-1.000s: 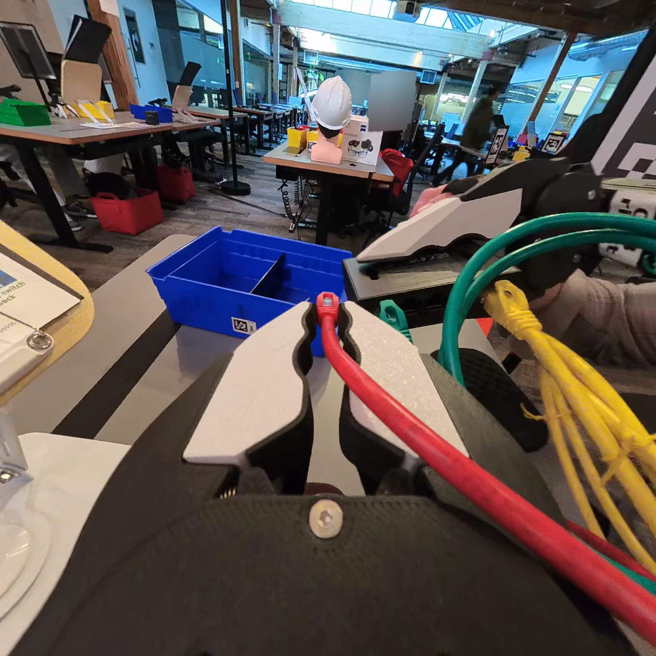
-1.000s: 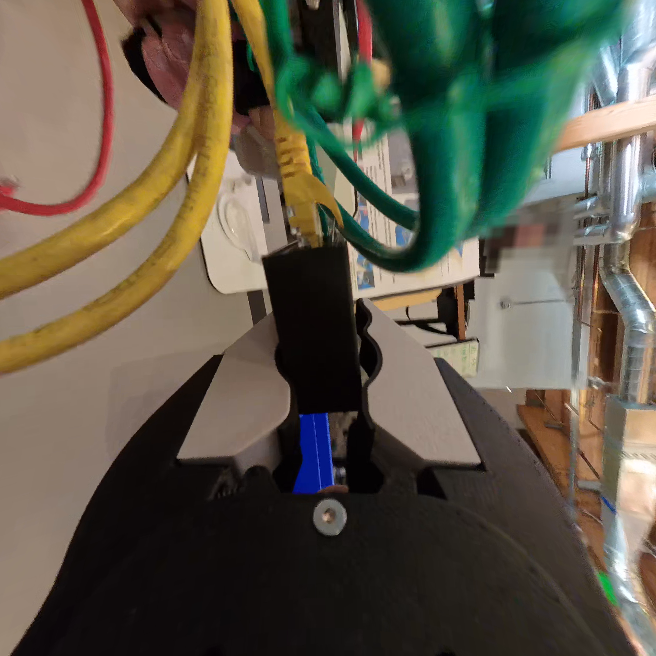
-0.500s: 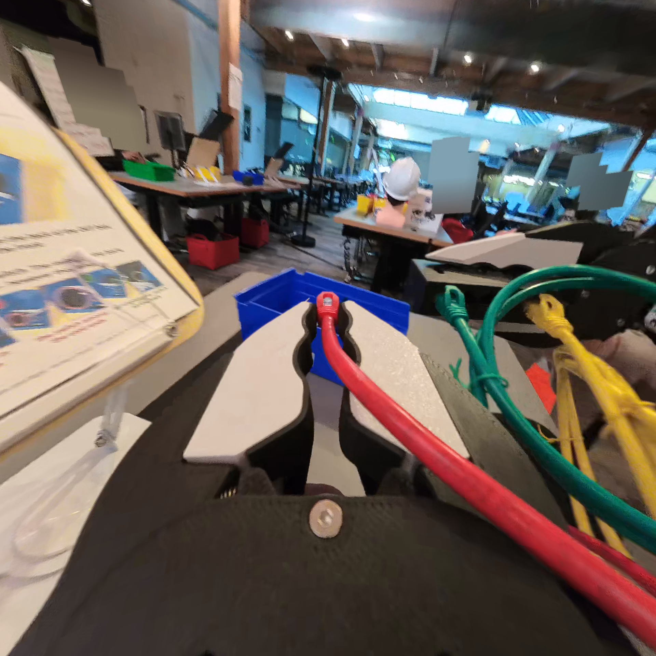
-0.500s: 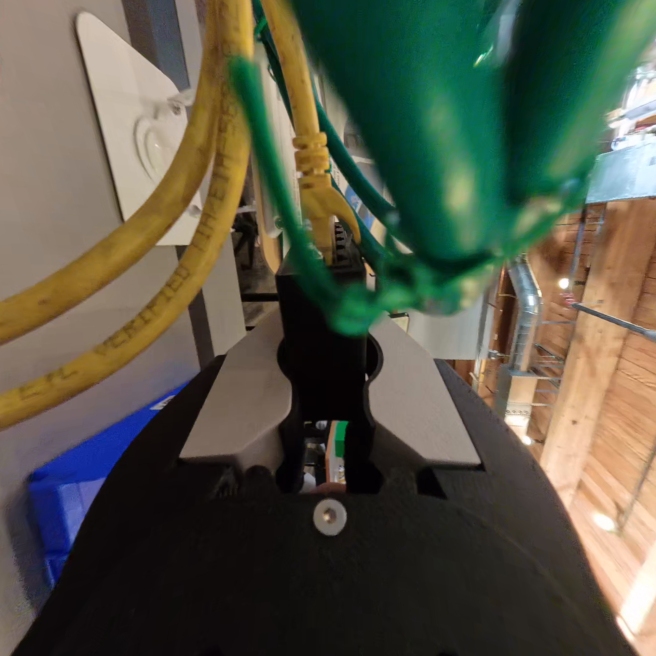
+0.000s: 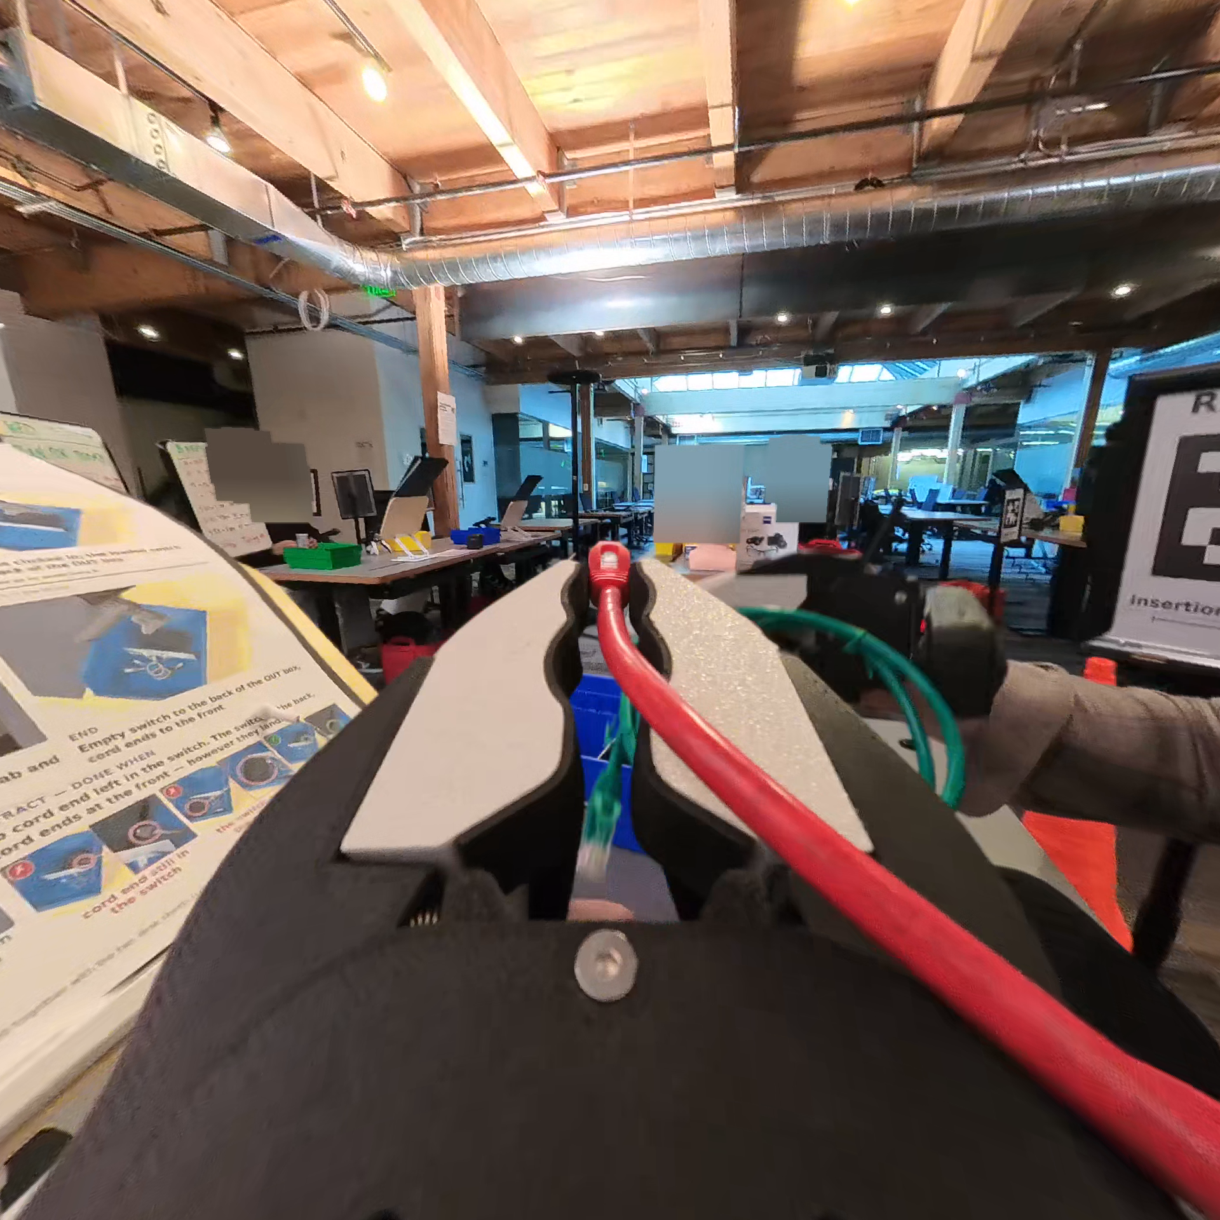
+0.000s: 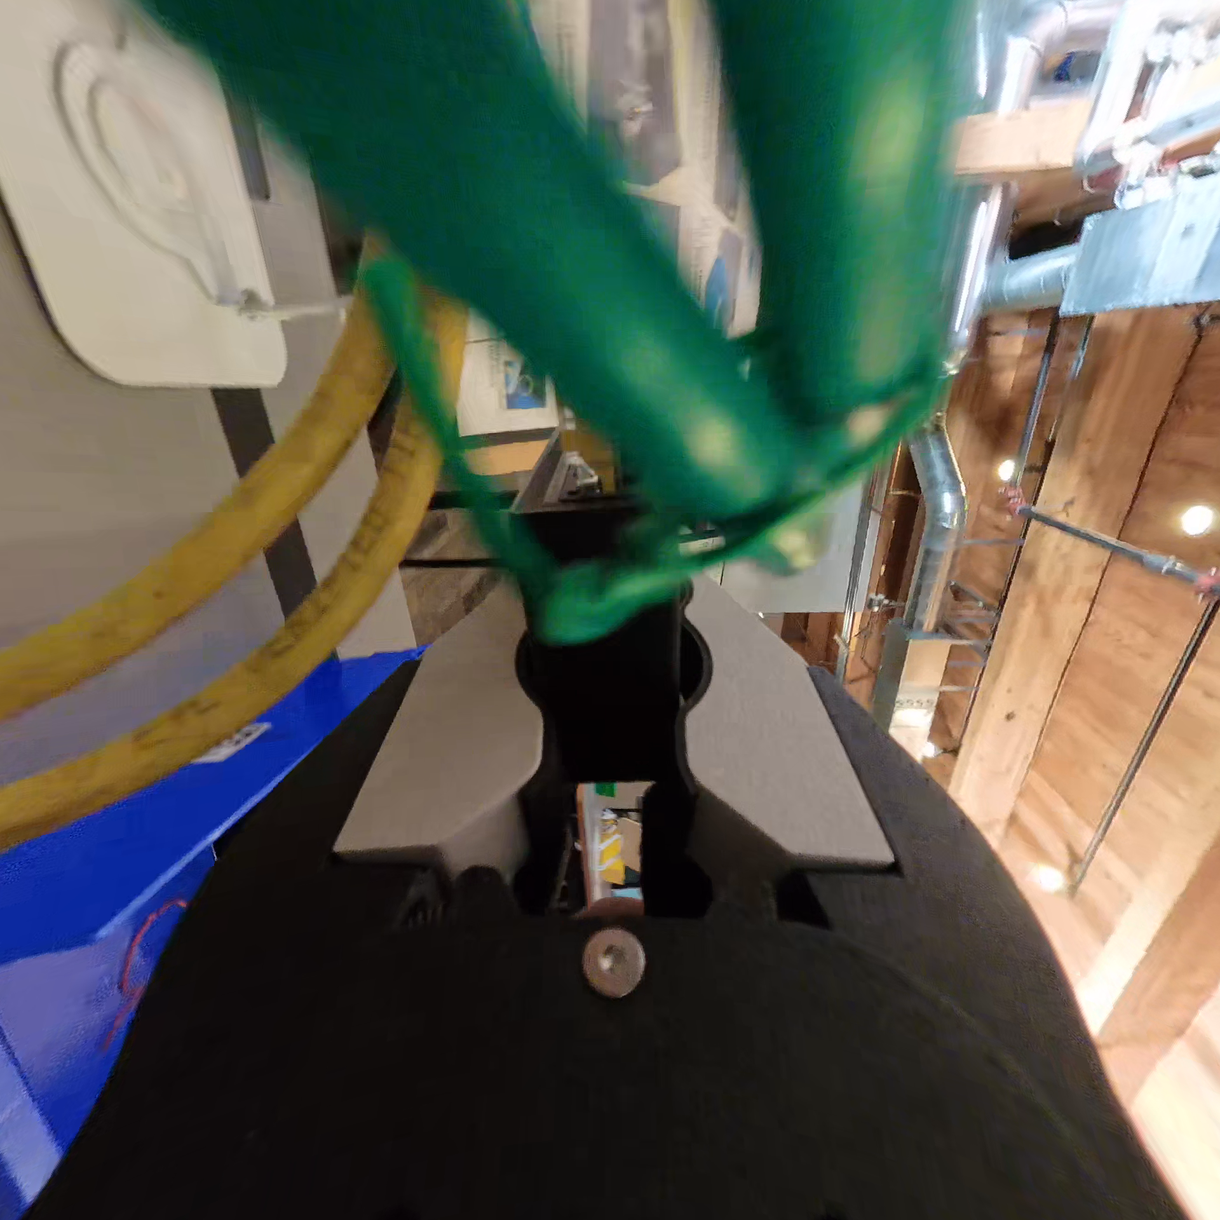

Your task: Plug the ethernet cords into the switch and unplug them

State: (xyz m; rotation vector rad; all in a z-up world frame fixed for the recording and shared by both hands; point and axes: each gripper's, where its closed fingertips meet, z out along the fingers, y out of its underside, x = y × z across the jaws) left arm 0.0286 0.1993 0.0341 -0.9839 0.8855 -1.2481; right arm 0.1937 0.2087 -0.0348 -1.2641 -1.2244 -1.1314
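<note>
Both grippers loaded.
Left gripper (image 5: 608, 581) fingers pinch red cord (image 5: 759, 759) plug; right gripper (image 6: 610, 634) fingers pinch black switch (image 6: 610, 693).

Bright, even ceiling spots plus daylight at far windows. Strong fisheye bending at frame edges. Right wrist view: green cord (image 6: 594, 330) close to lens, heavily motion-blurred; left wrist view mostly sharp.

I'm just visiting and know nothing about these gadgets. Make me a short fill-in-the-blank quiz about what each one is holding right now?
1. The left gripper pinches a ____ cord.
2. The right gripper clamps a black ____.
3. The blurred cords hanging over the switch are ____.
4. The bin beside the yellow cords is ____.

Missing words: red; switch; green; blue
</note>
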